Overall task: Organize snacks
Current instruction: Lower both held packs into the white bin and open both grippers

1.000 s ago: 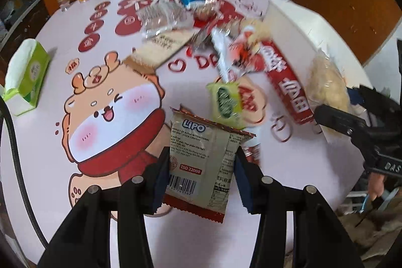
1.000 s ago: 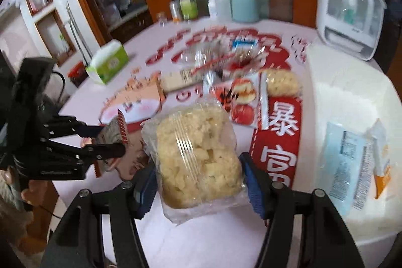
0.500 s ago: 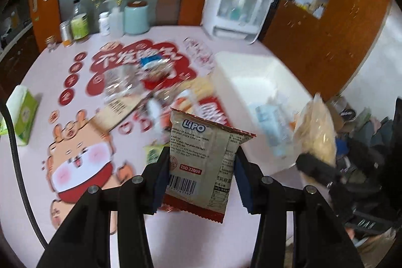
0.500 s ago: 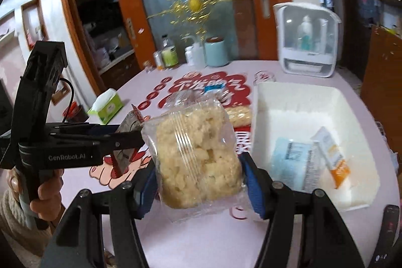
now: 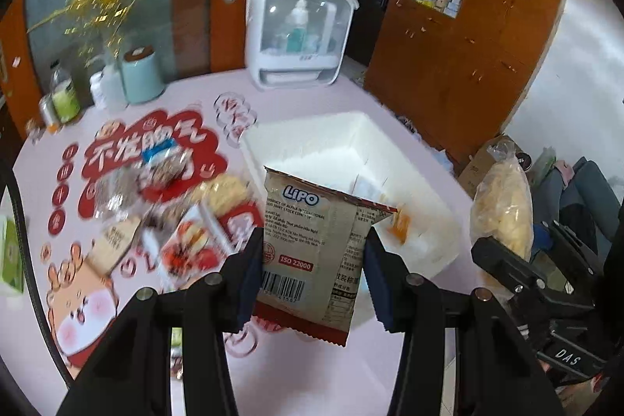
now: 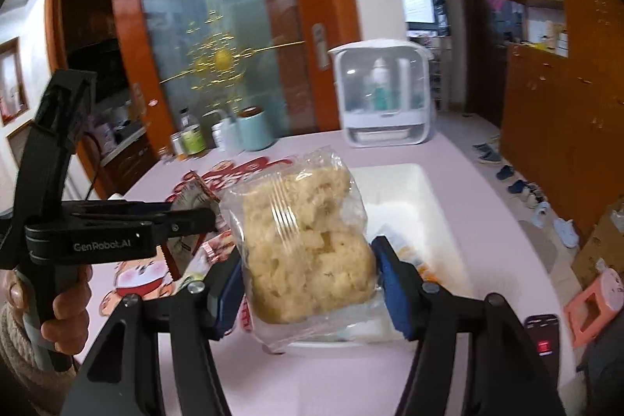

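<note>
Pink surface (image 5: pixel 319 369) carries white bin (image 5: pixel 300 139) at 12 o'clock. Left tool (image 5: pixel 312 275) clamped on Lipo packet (image 5: pixel 312 244); right tool (image 6: pixel 308 283) clamped on clear puffed-snack bag (image 6: pixel 304 244). Advice: centre each over bin, lower, release one by one, avoid collision.

Beige LiPO packet (image 5: pixel 312 252) with red edges; white bin (image 5: pixel 351 143); pink table (image 5: pixel 195 96), red characters

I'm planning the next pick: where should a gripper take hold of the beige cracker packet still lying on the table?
Judging from the blurred left wrist view, the beige cracker packet lies flat; probably come from above and pinch across its narrow width at mid-length, clear of neighbouring snacks.
</note>
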Available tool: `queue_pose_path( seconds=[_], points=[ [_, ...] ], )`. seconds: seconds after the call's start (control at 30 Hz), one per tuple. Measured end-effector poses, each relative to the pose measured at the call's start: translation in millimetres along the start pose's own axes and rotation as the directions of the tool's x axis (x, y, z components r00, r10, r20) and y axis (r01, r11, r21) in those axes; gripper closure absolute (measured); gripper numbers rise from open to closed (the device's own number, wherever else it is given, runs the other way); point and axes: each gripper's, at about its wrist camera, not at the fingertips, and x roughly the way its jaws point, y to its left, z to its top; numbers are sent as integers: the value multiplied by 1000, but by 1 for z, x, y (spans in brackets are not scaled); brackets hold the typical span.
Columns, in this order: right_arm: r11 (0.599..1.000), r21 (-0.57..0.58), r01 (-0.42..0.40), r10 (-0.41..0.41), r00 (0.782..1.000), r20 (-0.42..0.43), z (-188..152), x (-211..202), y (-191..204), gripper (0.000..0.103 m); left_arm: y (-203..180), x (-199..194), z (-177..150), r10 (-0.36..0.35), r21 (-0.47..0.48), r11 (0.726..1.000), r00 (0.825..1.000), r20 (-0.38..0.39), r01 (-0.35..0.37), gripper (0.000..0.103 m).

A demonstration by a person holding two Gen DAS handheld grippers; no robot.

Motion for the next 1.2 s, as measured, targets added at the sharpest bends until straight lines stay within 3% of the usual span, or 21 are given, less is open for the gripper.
queue_pose_path(
  seconds=[0.13,0.27,0.53,0.97,1.2],
  points=[
    [998,3,63,-63,998,11,22,0,-17,41,-19,1,30,-19,2,1000,999,43,19,57],
    [994,21,110,-111,993,40,44,-2,-32,41,-37,6,59,16,10,1000,995,101,-17,57],
    [985,61,164,-166,985,40,63,10,-56,41,-54,40,84,82,7,996,989,126,-84,56],
    [976,91,197,-187,976,-110,52,75,-79,40,-34,125,84,154,-47,987,988,16,-153,56],
    [979,97,178,-156,967,-203,40,107,-79,39,-26,146,76,157,-55,986,987,-35,-159,54]
  ],
)
